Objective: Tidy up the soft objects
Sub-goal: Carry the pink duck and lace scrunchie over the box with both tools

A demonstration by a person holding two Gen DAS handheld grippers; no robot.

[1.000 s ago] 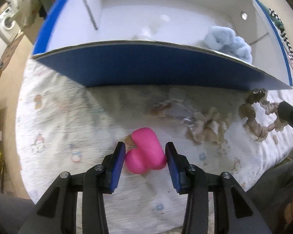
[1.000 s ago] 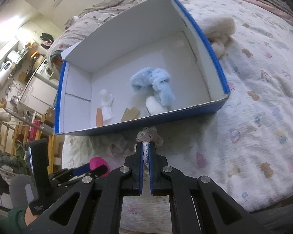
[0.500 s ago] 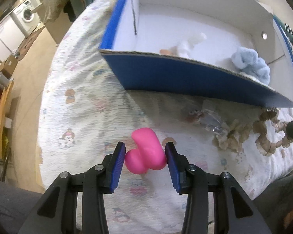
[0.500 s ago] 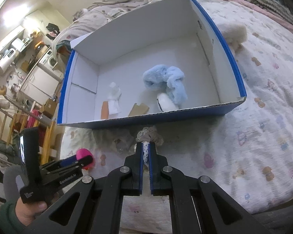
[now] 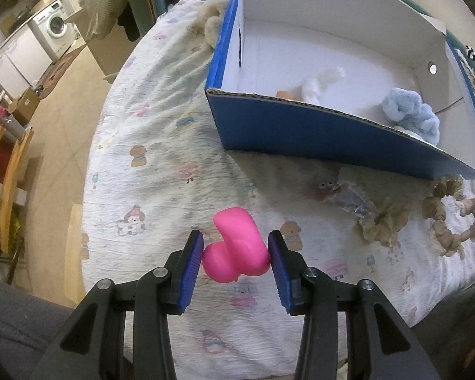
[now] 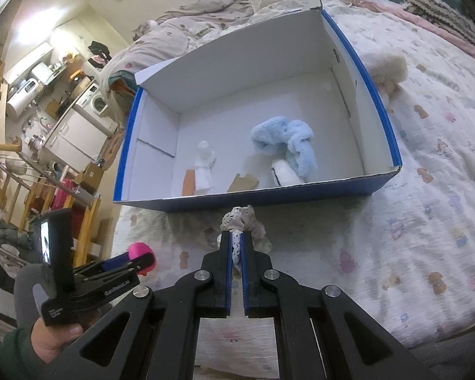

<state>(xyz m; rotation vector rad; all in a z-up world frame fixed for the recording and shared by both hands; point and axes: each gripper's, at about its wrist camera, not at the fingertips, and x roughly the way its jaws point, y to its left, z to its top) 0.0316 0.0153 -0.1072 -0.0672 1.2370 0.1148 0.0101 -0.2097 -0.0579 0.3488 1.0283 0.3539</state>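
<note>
Left gripper (image 5: pixel 236 255) lifted, clamping pink toy (image 5: pixel 237 247); right gripper (image 6: pixel 236 247) pinching scrunchie (image 6: pixel 243 221), seen only right view.

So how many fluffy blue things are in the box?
1. The fluffy blue thing lies inside the blue box, toward its right near corner, draped over something white. Another could hide under it.

Glossy hot-pink rubbery squish toy (image 5: pixel 236 248), two-lobed, squeezed between blue pads, up off the bed. Beige lace-trimmed fabric scrunchie (image 6: pixel 242 223) bunched up, pinched in narrow jaws just in front of the box. More tan frilly scrunchies (image 5: pixel 445 220) loose on the sheet nr the box's front wall. Blue cardboard box w/ white inside (image 6: pixel 300 190) holds a fluffy pale-blue plush (image 6: pixel 288 142) and a small white fabric piece (image 6: pixel 204 166).
</note>
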